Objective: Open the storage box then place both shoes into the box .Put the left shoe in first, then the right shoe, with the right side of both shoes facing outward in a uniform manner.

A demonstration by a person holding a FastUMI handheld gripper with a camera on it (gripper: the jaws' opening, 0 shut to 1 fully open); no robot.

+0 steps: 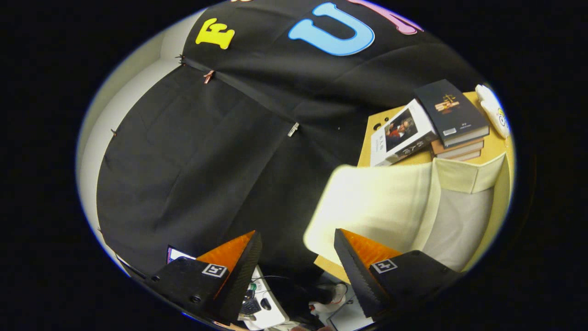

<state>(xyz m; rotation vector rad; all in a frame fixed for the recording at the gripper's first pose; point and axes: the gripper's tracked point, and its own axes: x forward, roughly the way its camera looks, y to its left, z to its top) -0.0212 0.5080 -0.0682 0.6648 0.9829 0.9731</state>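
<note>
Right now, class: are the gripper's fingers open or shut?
Open. The gripper shows a wide gap between its two fingers, with nothing held between them; the cream storage box lies just ahead of one finger.

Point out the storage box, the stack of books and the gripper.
storage box (372,202): gripper view, cream fabric flap.
stack of books (452,112): gripper view, top dark cover.
gripper (297,239): gripper view, open gap between fingertips.

Storage box (381,202): woven cloth, matt, slightly coarse; lid flap of the same fabric.
Table (494,142): smooth wood-look surface, low sheen.
Books (452,117): paper, with glossy covers (top one dark).
Booth wall (220,161): matt cloth, creased, held by small metal clips.
Gripper (297,250): fingers apart, gripping nothing; ribbed, matt inner faces.
</note>
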